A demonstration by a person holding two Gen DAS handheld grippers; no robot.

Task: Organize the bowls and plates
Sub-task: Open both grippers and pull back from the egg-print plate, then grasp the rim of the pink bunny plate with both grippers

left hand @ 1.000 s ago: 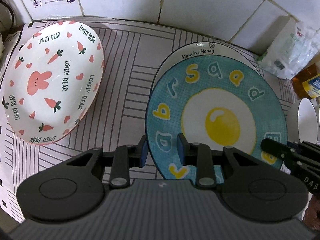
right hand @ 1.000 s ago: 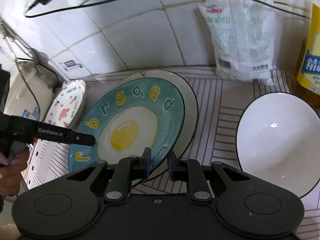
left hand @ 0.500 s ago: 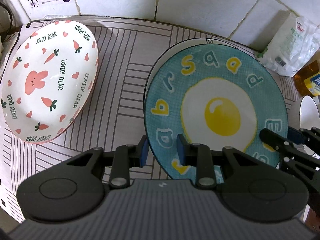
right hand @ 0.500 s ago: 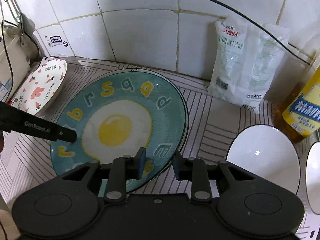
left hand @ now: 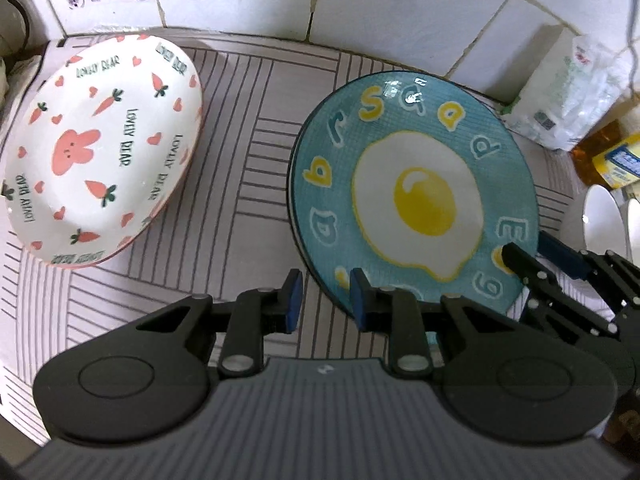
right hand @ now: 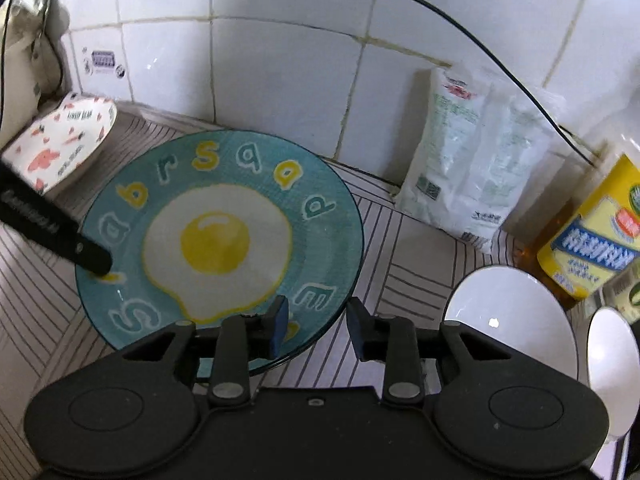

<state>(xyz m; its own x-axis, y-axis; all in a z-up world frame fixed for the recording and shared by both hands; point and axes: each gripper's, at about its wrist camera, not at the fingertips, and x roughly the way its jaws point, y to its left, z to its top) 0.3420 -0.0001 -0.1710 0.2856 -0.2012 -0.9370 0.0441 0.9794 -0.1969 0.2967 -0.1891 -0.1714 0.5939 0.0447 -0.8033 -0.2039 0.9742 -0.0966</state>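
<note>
A blue plate point(left hand: 416, 200) with a fried-egg print lies flat on the striped mat point(left hand: 248, 184), covering another plate of which only a thin dark edge point(left hand: 291, 200) shows. My left gripper point(left hand: 326, 306) straddles its near-left rim; the jaws are closing, with a gap still beside the left pad. My right gripper point(right hand: 318, 328) straddles the near-right rim point(right hand: 336, 316) with its pads apart from it. A white plate with a pink bunny and carrots point(left hand: 100, 160) sits at the left. The right gripper point(left hand: 560, 264) also shows in the left wrist view.
Two white bowls point(right hand: 508, 320) point(right hand: 608, 368) stand right of the blue plate. A white plastic bag point(right hand: 472, 160) and a yellow-labelled oil bottle point(right hand: 592, 240) lean at the tiled wall point(right hand: 280, 72). A black cable point(right hand: 480, 28) runs across the tiles.
The blue plate slid back and now covers the white plate beneath it. My right gripper's jaws parted from the rim and the gripper rolled. The left gripper stayed in place.
</note>
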